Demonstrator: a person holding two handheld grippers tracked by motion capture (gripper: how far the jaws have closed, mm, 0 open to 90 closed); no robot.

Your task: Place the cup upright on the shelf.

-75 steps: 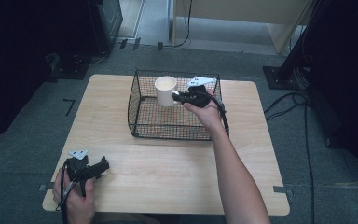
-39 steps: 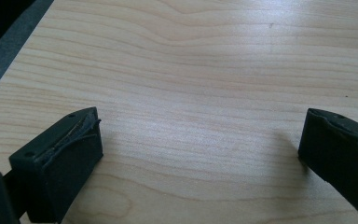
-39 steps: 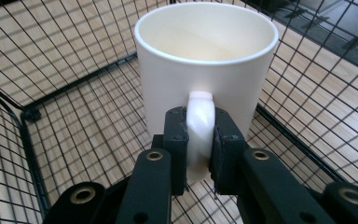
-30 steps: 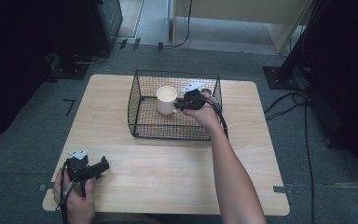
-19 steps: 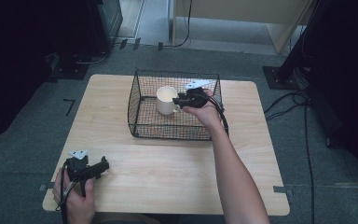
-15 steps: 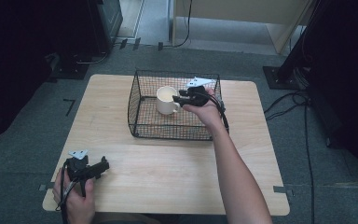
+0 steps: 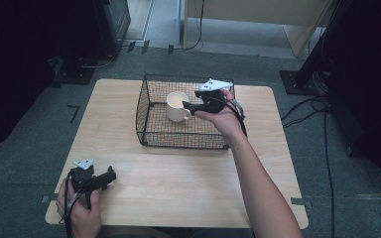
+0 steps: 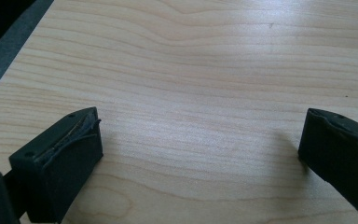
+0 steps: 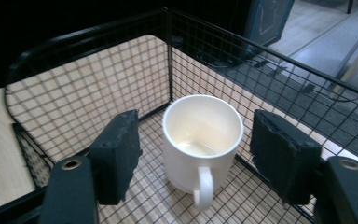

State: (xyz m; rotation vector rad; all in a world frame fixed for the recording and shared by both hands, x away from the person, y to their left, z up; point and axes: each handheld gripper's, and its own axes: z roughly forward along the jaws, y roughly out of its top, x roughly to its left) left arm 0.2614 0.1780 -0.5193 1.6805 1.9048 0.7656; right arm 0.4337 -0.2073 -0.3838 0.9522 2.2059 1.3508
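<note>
A white mug (image 7: 177, 106) stands upright on the floor of a black wire basket (image 7: 149, 134), near its back left corner. My right gripper (image 7: 192, 106) hovers inside the basket just right of the mug. In the right gripper view the mug (image 9: 200, 126) has its handle toward the camera, with the basket wall (image 9: 98, 84) behind it. There my right gripper (image 9: 200, 142) is open, its jaws either side of the mug and apart from it. My left gripper (image 7: 110, 175) rests low at the table's front left corner, also open (image 8: 200, 149) over bare wood.
The wooden table (image 7: 178, 188) has free room in front of the basket and to its left. Its left edge and grey floor (image 8: 4, 60) lie close to my left gripper. Cables (image 7: 322, 114) run over the floor on the right.
My right gripper lowered the mug from above the basket onto its floor, opened, and drew back slightly to the right. The left gripper has not moved.
</note>
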